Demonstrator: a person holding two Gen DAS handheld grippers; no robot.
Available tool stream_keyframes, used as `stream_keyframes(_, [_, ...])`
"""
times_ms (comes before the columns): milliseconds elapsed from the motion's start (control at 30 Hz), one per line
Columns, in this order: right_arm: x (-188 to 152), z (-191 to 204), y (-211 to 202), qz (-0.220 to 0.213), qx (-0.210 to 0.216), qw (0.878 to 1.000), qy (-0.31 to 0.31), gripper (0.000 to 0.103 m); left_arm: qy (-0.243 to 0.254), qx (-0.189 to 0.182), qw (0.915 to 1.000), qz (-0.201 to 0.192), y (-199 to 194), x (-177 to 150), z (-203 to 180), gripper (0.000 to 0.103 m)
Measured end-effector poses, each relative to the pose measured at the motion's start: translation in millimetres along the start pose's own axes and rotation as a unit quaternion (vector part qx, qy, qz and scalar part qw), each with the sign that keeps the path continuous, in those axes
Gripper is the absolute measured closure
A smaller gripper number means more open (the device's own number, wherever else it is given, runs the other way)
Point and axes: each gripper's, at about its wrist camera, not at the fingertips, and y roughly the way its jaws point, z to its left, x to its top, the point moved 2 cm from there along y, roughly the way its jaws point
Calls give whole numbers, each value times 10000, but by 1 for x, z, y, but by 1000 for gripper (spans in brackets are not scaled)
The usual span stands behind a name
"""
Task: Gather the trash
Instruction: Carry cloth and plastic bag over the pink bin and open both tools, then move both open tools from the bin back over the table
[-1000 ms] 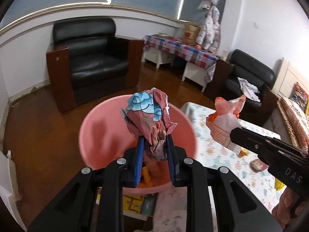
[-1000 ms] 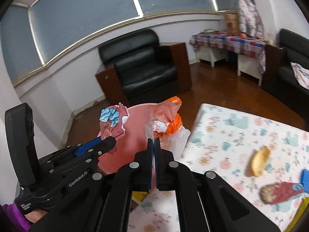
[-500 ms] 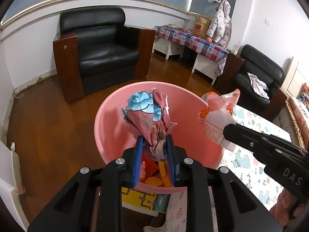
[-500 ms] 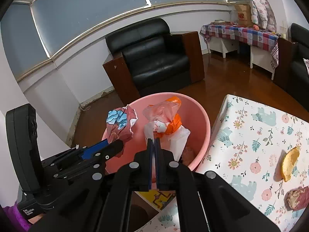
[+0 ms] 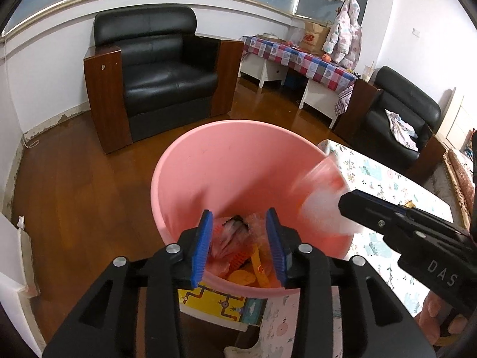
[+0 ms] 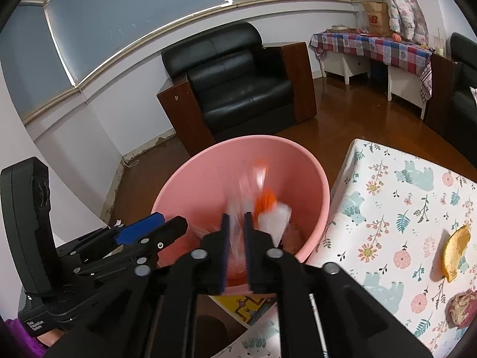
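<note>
Both grippers hang over the pink bin (image 5: 226,161), which stands on the floor against the near corner of the table (image 6: 417,208) with the flowered cloth. The left gripper (image 5: 238,238) has its jaws opening, wide apart now, with nothing between the blue pads; a crumpled wrapper (image 5: 229,238) lies below them on the heap of scraps at the bottom of the bin. The right gripper (image 6: 237,247) is opening too, its jaws only a little apart, and a white and orange plastic bag (image 6: 262,205) shows as a blur in and just above the gap. I cannot tell whether the pads are touching it or whether it is already falling free.

The step in hand looks like the drop itself, and the aim seems good: both sets of fingers point down into the mouth of the bin, inside its rim. To do it well, the right jaws should part fully before that hand pulls away, since thin plastic clings to pads and can trail out over the rim onto the floor. A short pause above the bin would let the bag settle. The left hand, empty, could leave first, going up and away so it does not knock the rim.

More is left to collect: an orange peel (image 6: 456,253) and a reddish crumpled scrap (image 6: 463,310) lie on the table toward its right edge, well apart from the bin.
</note>
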Motion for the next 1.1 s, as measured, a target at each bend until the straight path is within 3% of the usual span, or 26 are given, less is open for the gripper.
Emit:
stream_keyframes(100, [1,-2,1,-21,19,10000,31,73,13,13,10000,-20,-2,-1,1,65])
stream_keyframes(433, [-10,-8,-22,-211,-239,9995,1,70,-59,-154,9999,-49,-8,-3,-4,65])
stream_keyframes(1100, [-59,-49,-97,-393,-986,9940,245,70,426,-446,9980,-168,-24,-10,-60,65])
